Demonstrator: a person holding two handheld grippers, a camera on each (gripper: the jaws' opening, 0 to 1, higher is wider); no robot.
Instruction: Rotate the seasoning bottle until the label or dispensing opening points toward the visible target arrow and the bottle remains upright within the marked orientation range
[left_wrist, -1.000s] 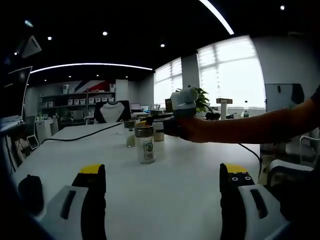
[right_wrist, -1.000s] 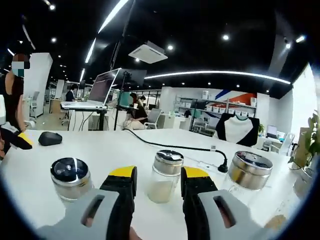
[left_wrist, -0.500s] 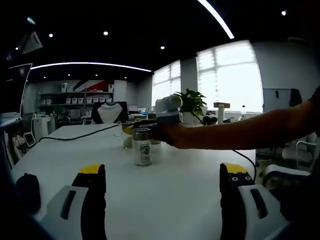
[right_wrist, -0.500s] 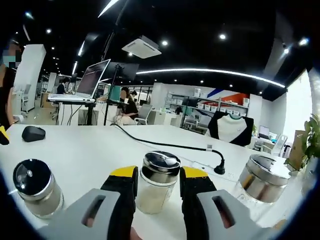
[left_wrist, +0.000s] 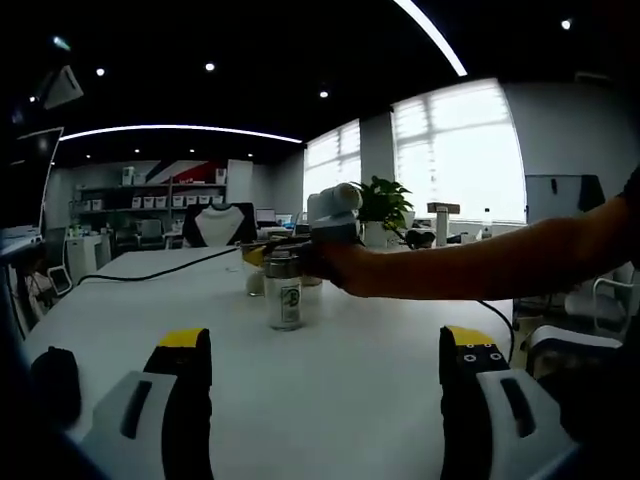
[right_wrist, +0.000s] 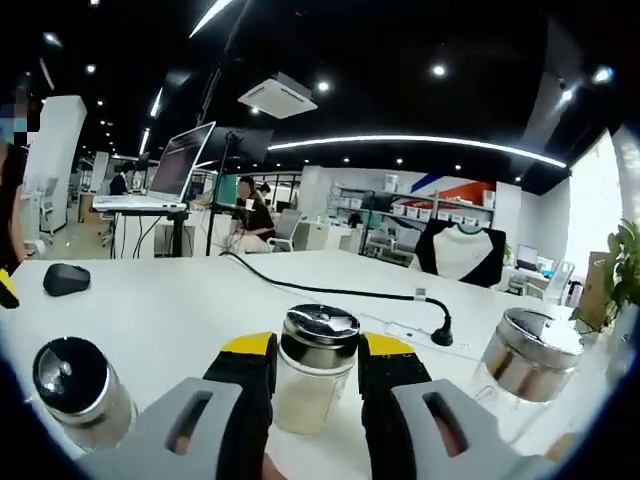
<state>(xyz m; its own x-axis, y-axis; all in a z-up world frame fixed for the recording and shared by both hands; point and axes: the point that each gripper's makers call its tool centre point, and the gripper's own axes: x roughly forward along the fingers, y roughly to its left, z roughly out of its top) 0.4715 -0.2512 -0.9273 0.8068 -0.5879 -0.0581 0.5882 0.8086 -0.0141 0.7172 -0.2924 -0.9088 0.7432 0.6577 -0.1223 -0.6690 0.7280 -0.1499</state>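
1. Glass seasoning bottle (right_wrist: 314, 375) with a perforated metal cap, standing upright on the white tabletop (right_wrist: 180, 305), set between the yellow-tipped jaws of the right hand-held gripper (right_wrist: 316, 352).
2. Jaws close against both sides of the glass, seemingly clamped on it; actual contact hard to confirm, since the jaw tips cover the flanks of the bottle.
3. Left hand-held gripper (left_wrist: 330, 345) idle and spread wide, well apart from the bottle, nothing between its jaws.
4. Judged progress: grasp apparently made, turning either just begun or not yet begun; most of the task left, namely rotating to the arrow and letting go with the bottle upright.
5. No target arrow or marked range made out anywhere on the tabletop, so no check possible on how far the turn must go.
6. No label readable on the gripped bottle from this side; lower body cut off behind the jaws.
7. Left of the gripped bottle, a dark-capped jar (right_wrist: 80, 395); right of it, a wider jar with a metal lid (right_wrist: 525, 355); behind it, a black cable (right_wrist: 350, 292) running across the tabletop.
8. Beyond the dark-capped jar, a black mouse (right_wrist: 68, 279).
9. Left gripper view: labelled jar (left_wrist: 284, 292) in front, gripped bottle largely hidden behind it and the person's arm (left_wrist: 480, 265).
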